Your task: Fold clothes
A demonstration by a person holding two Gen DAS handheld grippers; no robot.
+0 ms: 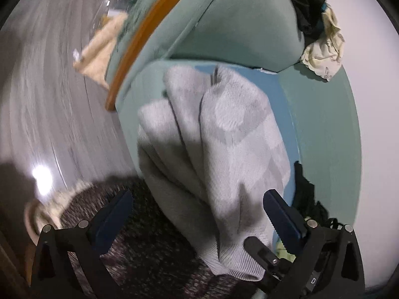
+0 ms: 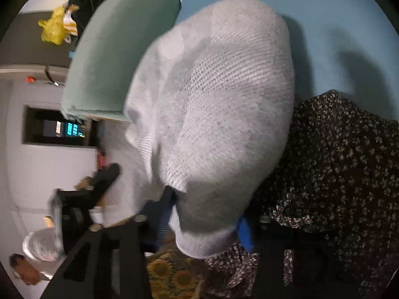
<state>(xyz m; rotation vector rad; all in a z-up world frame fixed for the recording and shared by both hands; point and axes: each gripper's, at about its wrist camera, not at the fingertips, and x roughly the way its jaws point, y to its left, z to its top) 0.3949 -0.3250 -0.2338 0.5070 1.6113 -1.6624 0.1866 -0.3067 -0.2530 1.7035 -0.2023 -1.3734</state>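
Observation:
A light grey knitted sweater (image 1: 219, 149) hangs bunched over the blue bed sheet (image 1: 281, 94). My left gripper (image 1: 197, 211) is open; the sweater's ribbed hem hangs between its fingers, nearer the right finger (image 1: 281, 211), without being pinched. In the right wrist view the same sweater (image 2: 212, 114) fills the centre, and my right gripper (image 2: 204, 219) is shut on its lower edge, the blue pads (image 2: 164, 219) pressed into the knit. A dark floral garment (image 2: 336, 174) lies to the right on the sheet (image 2: 324, 25).
A teal headboard cushion (image 1: 249, 25) with a wooden strip (image 1: 139, 39) stands behind. Black and cream clothes (image 1: 319, 37) pile on it. A dark speckled garment (image 1: 139, 236) lies below the left gripper. Grey floor (image 1: 45, 99) lies at the left. A sunflower-print cloth (image 2: 174, 276) lies underneath.

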